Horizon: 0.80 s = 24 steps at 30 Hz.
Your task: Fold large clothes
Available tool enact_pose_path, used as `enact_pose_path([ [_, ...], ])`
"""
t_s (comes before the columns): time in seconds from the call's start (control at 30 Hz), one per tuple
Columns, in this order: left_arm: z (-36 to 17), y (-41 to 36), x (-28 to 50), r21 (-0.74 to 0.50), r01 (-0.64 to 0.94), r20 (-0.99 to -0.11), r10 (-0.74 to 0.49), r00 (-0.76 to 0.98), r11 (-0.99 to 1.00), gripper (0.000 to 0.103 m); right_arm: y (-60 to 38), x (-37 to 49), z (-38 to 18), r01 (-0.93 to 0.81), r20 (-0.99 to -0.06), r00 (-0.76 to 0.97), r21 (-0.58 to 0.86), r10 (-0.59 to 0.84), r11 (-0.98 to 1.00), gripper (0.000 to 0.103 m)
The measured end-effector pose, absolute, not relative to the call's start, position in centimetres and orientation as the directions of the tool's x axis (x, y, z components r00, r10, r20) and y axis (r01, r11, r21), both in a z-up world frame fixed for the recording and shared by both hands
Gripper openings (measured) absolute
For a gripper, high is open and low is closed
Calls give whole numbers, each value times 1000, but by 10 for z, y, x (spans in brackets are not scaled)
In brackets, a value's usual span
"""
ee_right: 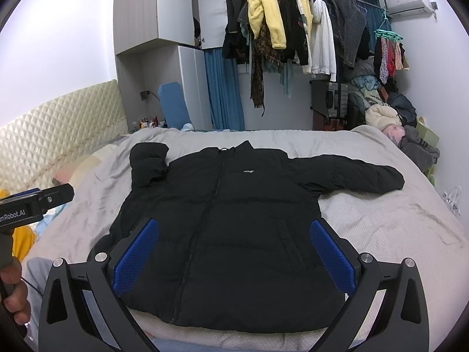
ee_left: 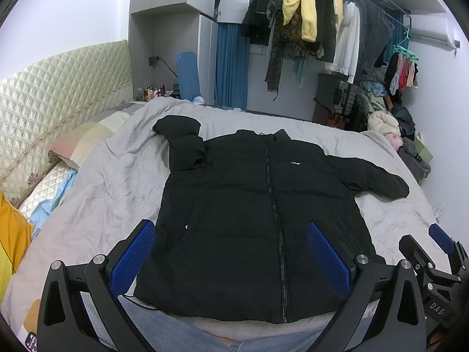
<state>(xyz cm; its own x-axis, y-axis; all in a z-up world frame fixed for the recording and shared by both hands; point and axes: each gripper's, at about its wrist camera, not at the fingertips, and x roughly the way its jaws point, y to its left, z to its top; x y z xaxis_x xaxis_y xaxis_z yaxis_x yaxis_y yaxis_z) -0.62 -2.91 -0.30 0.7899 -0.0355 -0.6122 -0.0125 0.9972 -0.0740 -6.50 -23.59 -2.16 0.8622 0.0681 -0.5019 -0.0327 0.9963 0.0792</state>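
A black puffer jacket (ee_left: 249, 205) (ee_right: 222, 220) lies front up and zipped on the grey bedspread. Its left sleeve (ee_left: 183, 143) is bunched up near the shoulder, while the right sleeve (ee_left: 372, 176) stretches out flat to the side. My left gripper (ee_left: 231, 255) hovers open above the jacket's hem, nothing between its blue pads. My right gripper (ee_right: 234, 255) is open too, above the hem, empty. The right gripper (ee_left: 439, 252) also shows at the right edge of the left wrist view, and the left gripper (ee_right: 35, 202) at the left edge of the right wrist view.
The grey bedspread (ee_left: 117, 182) covers the bed, with a quilted headboard (ee_left: 52, 88) and pillows (ee_left: 88, 138) to the left. Behind hangs a rail of clothes (ee_left: 316, 23). A pile of garments (ee_left: 395, 126) sits at the far right corner. A hand (ee_right: 13, 293) holds the left gripper's handle.
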Motion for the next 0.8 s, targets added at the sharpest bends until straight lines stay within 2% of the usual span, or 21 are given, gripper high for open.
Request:
enact_pose_path([
  [0.37,-3,-30,-2,-80,-12,-601,-39,798,997,103,-240,-57,-25,-36,-505,859,96,80,995,103],
  [0.8,0,-30,49,-73,62,-528,-92,844,995,103,-266,-34,-36,20,-517,854,148,60,989,103],
])
